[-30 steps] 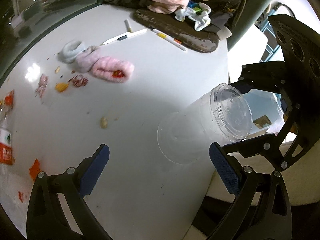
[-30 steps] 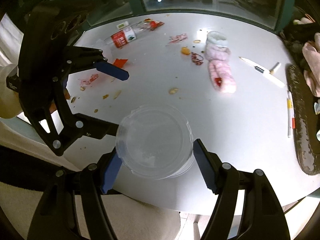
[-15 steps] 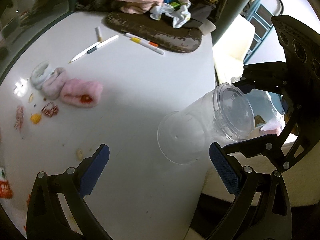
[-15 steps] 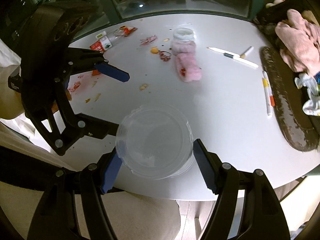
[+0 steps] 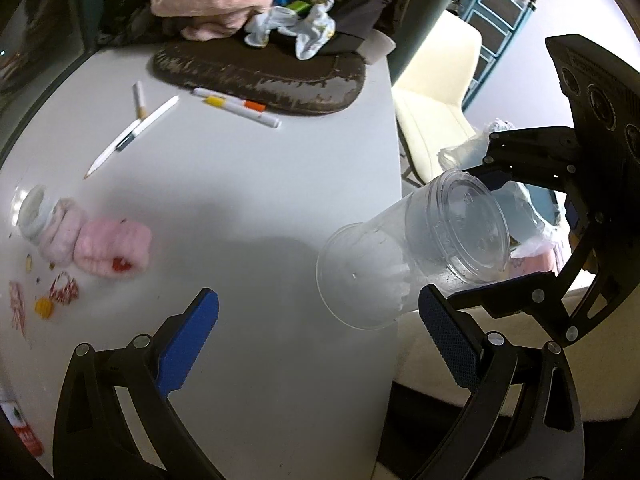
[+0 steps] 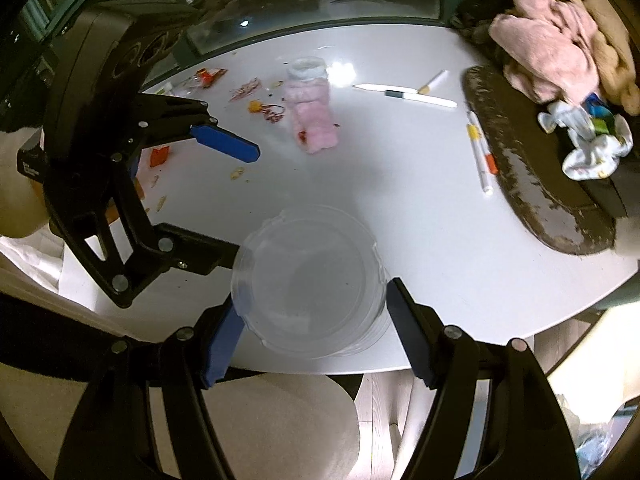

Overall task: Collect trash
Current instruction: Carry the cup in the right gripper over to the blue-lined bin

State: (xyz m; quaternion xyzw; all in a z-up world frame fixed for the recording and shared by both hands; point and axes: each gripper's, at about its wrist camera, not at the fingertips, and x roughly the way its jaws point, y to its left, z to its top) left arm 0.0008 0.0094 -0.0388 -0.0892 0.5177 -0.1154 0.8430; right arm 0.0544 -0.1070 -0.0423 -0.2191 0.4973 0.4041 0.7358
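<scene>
My right gripper (image 6: 314, 300) is shut on a clear plastic cup (image 6: 308, 280) with a lid, held tilted over the near edge of the white table (image 6: 420, 216). From the left wrist view, the cup (image 5: 412, 248) juts out sideways from the right gripper (image 5: 488, 236) at the table's right edge. My left gripper (image 5: 318, 300) is open and holds nothing; it hangs just left of the cup. Wrappers and crumbs (image 5: 60, 292) lie at the far left, and a red-labelled bottle (image 5: 20, 428) shows at the lower left. A pale bin bag (image 5: 532, 216) sits beyond the edge, partly hidden.
Pink and white socks (image 6: 312, 120) lie mid-table, with pens (image 6: 404, 94) and markers (image 6: 482, 156) near a worn dark mat (image 6: 532, 184). A pile of clothes (image 6: 560, 36) covers the far end. A cream chair (image 5: 436, 96) stands off the table's right side.
Both grippers have travelled together along the table toward the mat end and its right edge, rolling a little. The cup stays gripped. The bin bag now shows more behind the right gripper.
</scene>
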